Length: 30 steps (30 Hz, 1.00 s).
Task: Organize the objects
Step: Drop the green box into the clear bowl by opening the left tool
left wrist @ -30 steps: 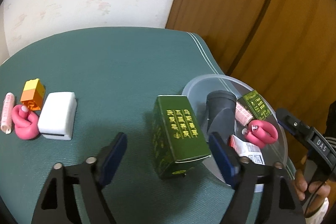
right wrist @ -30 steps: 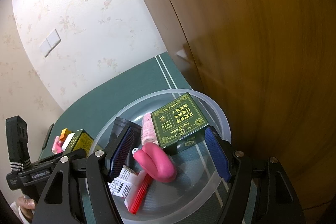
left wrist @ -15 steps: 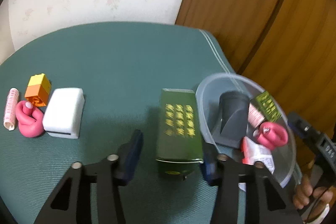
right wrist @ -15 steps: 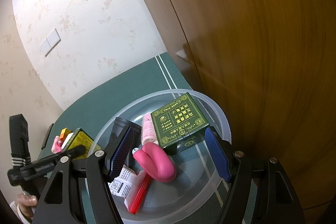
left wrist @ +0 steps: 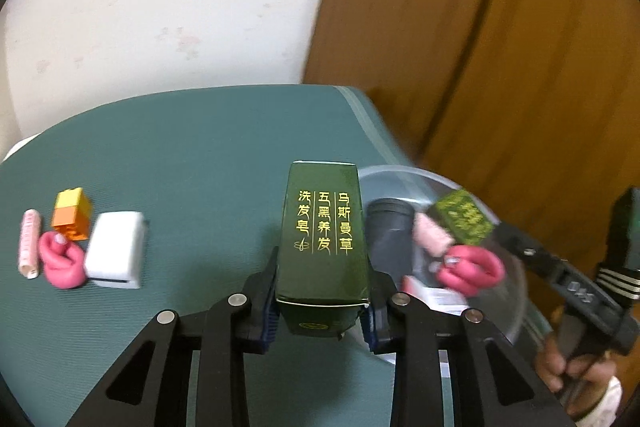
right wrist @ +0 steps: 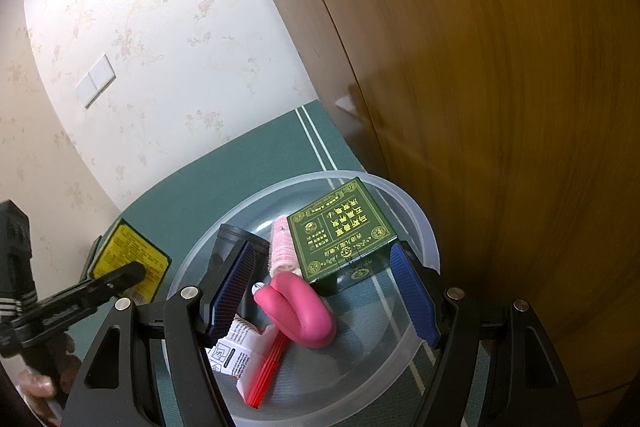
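Right tongs (right wrist: 324, 291) gaping over clear bowl (right wrist: 424, 227); green box (right wrist: 340, 231), pink toy (right wrist: 300, 311) inside.

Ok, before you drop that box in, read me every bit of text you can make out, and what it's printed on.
"马斯曼草 五黑养发 洗发皂": gold columns on the dark green box held by the left gripper, whose jaws are closing on it.
Yellow label on that box's other face: too small to read.
Flat green box in the clear bowl: gold characters, too small to trust.
White printed packet: illegible.
Right gripper: no text seen.
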{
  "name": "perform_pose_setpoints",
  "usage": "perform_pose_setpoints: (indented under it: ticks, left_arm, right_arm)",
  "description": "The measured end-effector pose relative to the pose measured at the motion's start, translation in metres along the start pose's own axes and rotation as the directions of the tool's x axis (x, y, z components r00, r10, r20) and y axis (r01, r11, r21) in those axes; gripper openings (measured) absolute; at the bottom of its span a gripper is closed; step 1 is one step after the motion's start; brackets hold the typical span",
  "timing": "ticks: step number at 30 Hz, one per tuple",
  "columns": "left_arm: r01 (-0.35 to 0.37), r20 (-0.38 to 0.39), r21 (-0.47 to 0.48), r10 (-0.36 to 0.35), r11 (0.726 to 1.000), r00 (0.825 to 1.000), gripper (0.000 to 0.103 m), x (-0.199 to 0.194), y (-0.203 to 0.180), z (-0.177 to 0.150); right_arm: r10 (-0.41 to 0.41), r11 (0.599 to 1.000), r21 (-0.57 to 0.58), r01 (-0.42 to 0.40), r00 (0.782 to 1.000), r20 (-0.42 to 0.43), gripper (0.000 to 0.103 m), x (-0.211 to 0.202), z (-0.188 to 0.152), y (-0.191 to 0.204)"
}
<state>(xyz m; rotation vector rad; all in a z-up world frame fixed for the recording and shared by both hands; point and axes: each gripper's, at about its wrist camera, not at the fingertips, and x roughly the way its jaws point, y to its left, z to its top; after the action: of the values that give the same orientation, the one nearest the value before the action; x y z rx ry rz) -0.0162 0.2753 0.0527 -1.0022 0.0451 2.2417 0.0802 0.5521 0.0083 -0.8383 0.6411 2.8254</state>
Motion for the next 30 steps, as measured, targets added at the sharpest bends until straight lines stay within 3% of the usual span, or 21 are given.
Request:
perform_pose_setpoints:
  ticks: [6, 9, 14, 15, 17, 20, 22, 23, 30]
  left_arm:
    - [0.116, -0.08, 0.043, -0.112, 0.992, 0.99, 0.034, 0.016, -0.021, -0.001]
    - [0.181, -0.124, 0.056, -0.173, 0.982, 0.977, 0.034, 0.025, -0.029, -0.001]
    - [0.199, -0.133, 0.072, -0.189, 0.977, 0.973, 0.035, 0.033, -0.032, 0.001]
    - [0.202, -0.137, 0.057, -0.193, 0.978, 0.972, 0.038, 0.035, -0.029, 0.002]
    - [0.178, -0.136, 0.023, -0.174, 0.984, 0.975, 0.056, 0.038, -0.022, 0.003]
    - [0.186, -0.117, 0.015, -0.183, 0.982, 0.976, 0.064, 0.036, -0.022, 0.0]
    - [0.166, -0.095, 0.041, -0.161, 0.985, 0.982, 0.086, 0.029, -0.021, -0.001]
    - [0.146, -0.066, 0.061, -0.142, 0.987, 0.988, 0.09, 0.024, -0.024, -0.002]
    - [0.096, 0.029, 0.092, -0.099, 0.991, 0.995, 0.093, -0.007, -0.024, -0.004]
  right_arm:
    - [0.001, 1.0, 0.0, -0.001, 1.0, 0.0, 0.072, 0.0, 0.0, 0.0]
    - [0.001, 1.0, 0.0, -0.001, 1.0, 0.0, 0.072, 0.0, 0.0, 0.0]
    - [0.0, 1.0, 0.0, 0.0, 1.0, 0.0, 0.072, 0.0, 0.0, 0.001]
    - [0.0, 1.0, 0.0, 0.0, 1.0, 0.0, 0.072, 0.0, 0.0, 0.001]
    - [0.001, 1.0, -0.001, -0.001, 1.0, 0.001, 0.072, 0.0, 0.0, 0.001]
    - [0.0, 1.0, 0.0, 0.0, 1.0, 0.001, 0.072, 0.0, -0.001, 0.002]
    - [0.0, 1.0, -0.001, 0.0, 1.0, 0.001, 0.072, 0.0, -0.001, 0.002]
    - [0.0, 1.0, -0.001, 0.0, 1.0, 0.002, 0.072, -0.001, -0.001, 0.002]
    - [0.0, 1.0, -0.001, 0.0, 1.0, 0.002, 0.072, 0.0, -0.001, 0.003]
